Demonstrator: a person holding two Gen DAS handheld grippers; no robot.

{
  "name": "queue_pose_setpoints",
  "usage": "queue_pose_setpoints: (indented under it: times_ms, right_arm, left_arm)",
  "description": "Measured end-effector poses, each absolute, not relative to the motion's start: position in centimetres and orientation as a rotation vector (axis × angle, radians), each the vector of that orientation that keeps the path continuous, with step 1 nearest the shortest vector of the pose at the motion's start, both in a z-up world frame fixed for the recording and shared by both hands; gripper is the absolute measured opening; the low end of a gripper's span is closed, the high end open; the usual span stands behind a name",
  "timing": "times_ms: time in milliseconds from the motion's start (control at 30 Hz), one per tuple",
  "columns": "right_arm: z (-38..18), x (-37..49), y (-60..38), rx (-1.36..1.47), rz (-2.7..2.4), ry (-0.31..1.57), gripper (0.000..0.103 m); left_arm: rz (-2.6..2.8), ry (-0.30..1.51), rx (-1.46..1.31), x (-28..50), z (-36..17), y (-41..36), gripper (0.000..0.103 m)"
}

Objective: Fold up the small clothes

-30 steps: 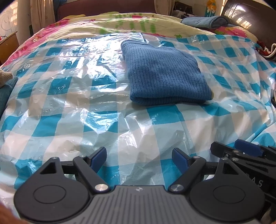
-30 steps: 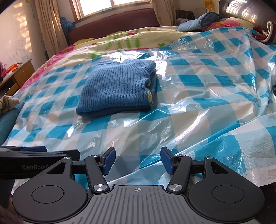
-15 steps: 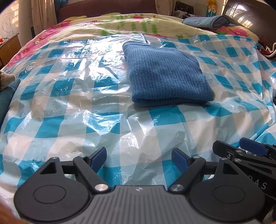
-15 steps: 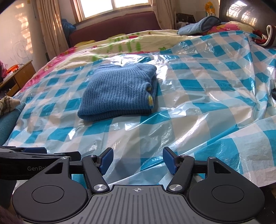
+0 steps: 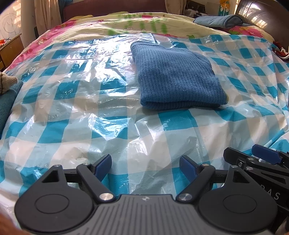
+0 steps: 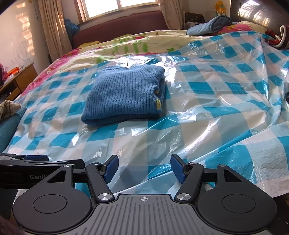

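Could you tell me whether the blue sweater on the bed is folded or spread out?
Folded: the blue sweater is a compact rectangle with stacked layers visible along its near edge.

Sunlight enters a far window (image 6: pixel 119 7) with beige curtains (image 6: pixel 54 27), above a maroon headboard (image 6: pixel 122 27); a wooden desk (image 6: pixel 19 77) stands left.

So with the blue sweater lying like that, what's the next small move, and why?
Probably pull both tongs back and finish: the blue ribbed knit sweater already lies folded in a compact rectangle on the blue-and-white checked plastic sheet, and left tongs and right tongs are open, holding nothing.
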State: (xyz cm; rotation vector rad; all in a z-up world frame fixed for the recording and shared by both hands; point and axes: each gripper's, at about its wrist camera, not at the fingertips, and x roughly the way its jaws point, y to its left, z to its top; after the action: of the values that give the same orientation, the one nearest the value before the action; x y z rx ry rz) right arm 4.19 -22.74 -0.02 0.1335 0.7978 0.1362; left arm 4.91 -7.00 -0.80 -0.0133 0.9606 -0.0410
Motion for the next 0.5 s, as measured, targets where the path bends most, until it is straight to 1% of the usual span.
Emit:
queue_pose_setpoints:
  times_ms: [500]
  right_arm:
    - [-0.39, 4.6, -23.69, 0.197, 0.163, 0.818, 0.064]
  left_arm:
    - [-0.019, 0.967, 0.008, 5.44, -0.59, -7.74, 0.086]
